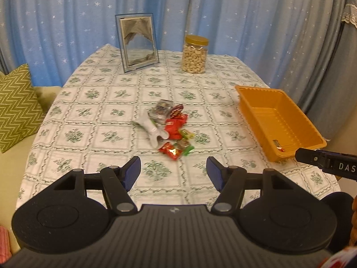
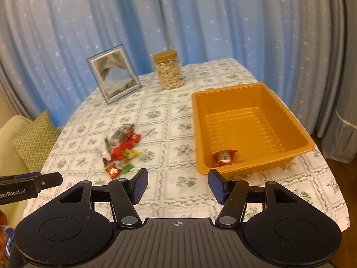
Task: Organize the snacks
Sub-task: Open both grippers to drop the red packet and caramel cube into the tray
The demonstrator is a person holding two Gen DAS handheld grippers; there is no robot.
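Note:
A heap of wrapped snacks (image 1: 171, 129), red, green and silver, lies mid-table on the floral cloth; the right wrist view has the heap (image 2: 121, 149) to the left. An orange tray (image 1: 256, 89) sits at the right, and one red-wrapped snack (image 2: 224, 157) lies in its near corner behind the tray wall (image 2: 245, 98). My left gripper (image 1: 173, 167) hovers open just short of the heap, nothing between its blue pads. My right gripper (image 2: 178, 178) is open too, held before the tray's near left corner. One finger of the right gripper (image 1: 323, 160) shows at the right edge.
A gold-lidded jar of cashews (image 1: 194, 54) and a standing picture frame (image 1: 138, 42) are at the table's far side before a blue starred curtain. A green zigzag cushion (image 1: 15, 107) rests on a sofa to the left. The table's near edge curves below both grippers.

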